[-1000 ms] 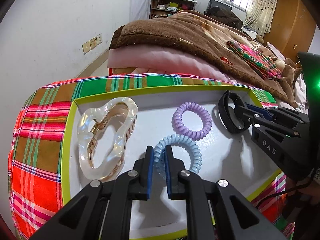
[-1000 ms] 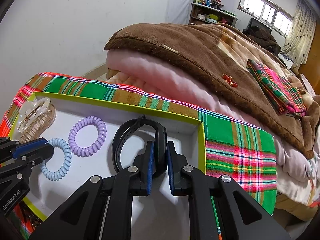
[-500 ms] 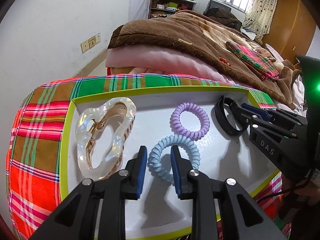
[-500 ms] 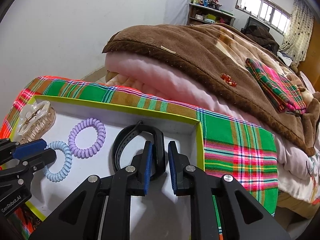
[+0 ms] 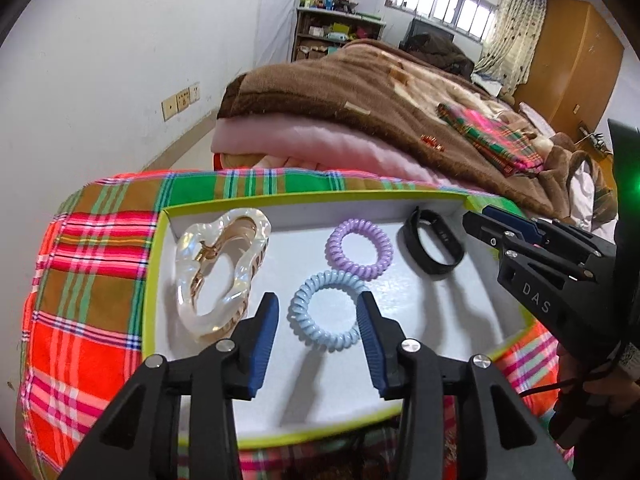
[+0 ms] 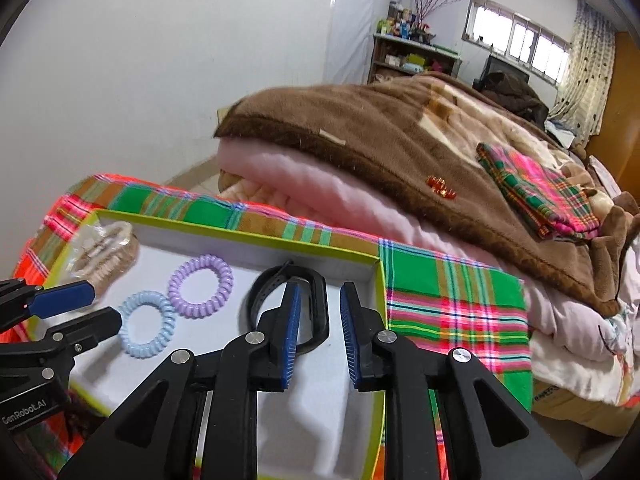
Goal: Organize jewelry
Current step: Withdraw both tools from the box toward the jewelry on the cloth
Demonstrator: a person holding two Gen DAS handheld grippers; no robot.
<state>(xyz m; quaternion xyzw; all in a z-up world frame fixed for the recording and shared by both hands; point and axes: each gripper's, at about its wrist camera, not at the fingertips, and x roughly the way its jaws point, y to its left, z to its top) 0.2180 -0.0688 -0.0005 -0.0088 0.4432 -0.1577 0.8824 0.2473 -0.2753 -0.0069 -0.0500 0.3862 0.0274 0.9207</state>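
Observation:
A white tray with a lime-green rim [image 5: 154, 280] lies on a plaid cloth. In it lie a clear hair claw [image 5: 218, 268], a blue spiral hair tie [image 5: 326, 312], a purple spiral hair tie [image 5: 360, 248] and a black wristband [image 5: 432, 246]. My left gripper [image 5: 318, 320] is open and empty, just above and behind the blue tie. My right gripper [image 6: 318, 316] is open and empty, just above the black wristband [image 6: 316, 308]. The right wrist view also shows the blue tie [image 6: 148, 330], the purple tie [image 6: 200, 286] and the claw [image 6: 104, 256].
The tray [image 6: 240, 236] sits on a stool or cushion covered in plaid cloth [image 6: 448, 300]. Behind it is a bed with a brown blanket [image 6: 400, 144] over a pink quilt [image 6: 320, 196]. A white wall stands at the left.
Both grippers have opened and pulled back and up. The left let go of the blue hair tie and the right let go of the black wristband; both items now lie in the tray.

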